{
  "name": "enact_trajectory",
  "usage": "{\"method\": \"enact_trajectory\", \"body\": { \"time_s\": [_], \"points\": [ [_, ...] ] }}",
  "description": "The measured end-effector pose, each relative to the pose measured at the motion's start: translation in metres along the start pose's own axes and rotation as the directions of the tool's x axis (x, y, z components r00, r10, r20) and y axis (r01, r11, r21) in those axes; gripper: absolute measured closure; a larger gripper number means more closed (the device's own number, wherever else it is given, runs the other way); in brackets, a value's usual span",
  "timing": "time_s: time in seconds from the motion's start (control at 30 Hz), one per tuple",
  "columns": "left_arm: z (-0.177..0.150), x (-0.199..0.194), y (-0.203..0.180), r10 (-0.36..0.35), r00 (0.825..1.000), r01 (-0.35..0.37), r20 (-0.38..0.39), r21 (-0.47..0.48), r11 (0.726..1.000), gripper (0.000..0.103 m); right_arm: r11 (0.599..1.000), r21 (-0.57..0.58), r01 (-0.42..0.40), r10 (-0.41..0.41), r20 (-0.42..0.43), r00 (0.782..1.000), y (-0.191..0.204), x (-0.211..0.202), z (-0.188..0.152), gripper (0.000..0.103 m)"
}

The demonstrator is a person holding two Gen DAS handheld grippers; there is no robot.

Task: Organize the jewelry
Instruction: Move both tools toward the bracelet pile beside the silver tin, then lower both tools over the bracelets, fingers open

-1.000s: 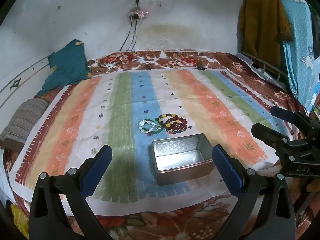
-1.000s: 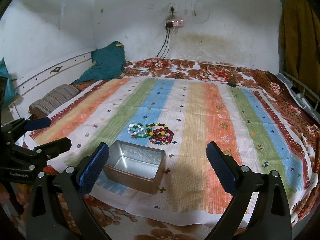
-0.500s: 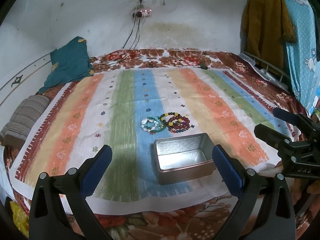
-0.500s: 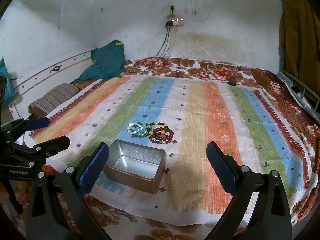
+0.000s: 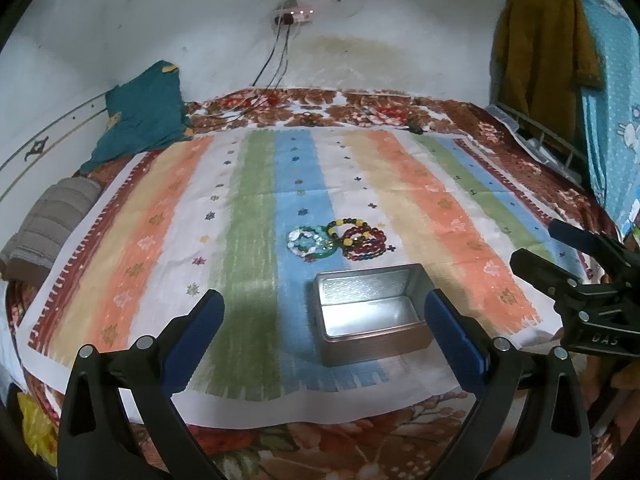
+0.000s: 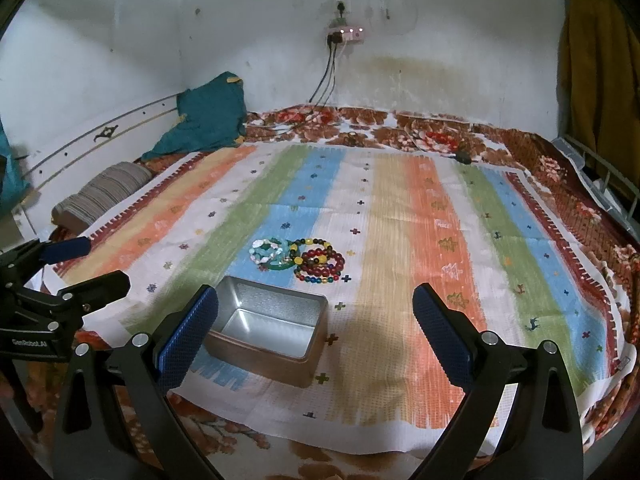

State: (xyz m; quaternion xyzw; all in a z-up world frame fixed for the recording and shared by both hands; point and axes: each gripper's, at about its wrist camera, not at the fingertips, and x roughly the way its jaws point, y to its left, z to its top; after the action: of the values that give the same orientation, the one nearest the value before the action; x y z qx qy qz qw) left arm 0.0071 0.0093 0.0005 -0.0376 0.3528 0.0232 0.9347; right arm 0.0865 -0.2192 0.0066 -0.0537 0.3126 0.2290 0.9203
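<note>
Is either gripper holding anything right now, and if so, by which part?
Nothing is held. The left gripper and right gripper are both open and empty; the beaded bracelets lie on the striped cloth beyond the metal tin.

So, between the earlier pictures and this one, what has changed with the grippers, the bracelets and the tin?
Almost nothing. The left wrist view has shifted slightly, so the left gripper moved a little; nothing was taken hold of or let go. Both grippers remain open and empty, the right gripper holding its place. The bracelets still lie in a cluster on the striped cloth beyond the metal tin, which stays empty.
</note>
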Motion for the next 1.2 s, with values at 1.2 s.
{"method": "enact_trajectory", "body": {
  "time_s": [1.2],
  "points": [
    [0.025, 0.045, 0.014, 0.052, 0.991, -0.056, -0.124, -0.029, 0.998, 0.006, 1.000, 0.009, 0.002, -0.002, -0.052, 0.999, -0.004, 0.027, 0.024, 0.004]
  ]
}}
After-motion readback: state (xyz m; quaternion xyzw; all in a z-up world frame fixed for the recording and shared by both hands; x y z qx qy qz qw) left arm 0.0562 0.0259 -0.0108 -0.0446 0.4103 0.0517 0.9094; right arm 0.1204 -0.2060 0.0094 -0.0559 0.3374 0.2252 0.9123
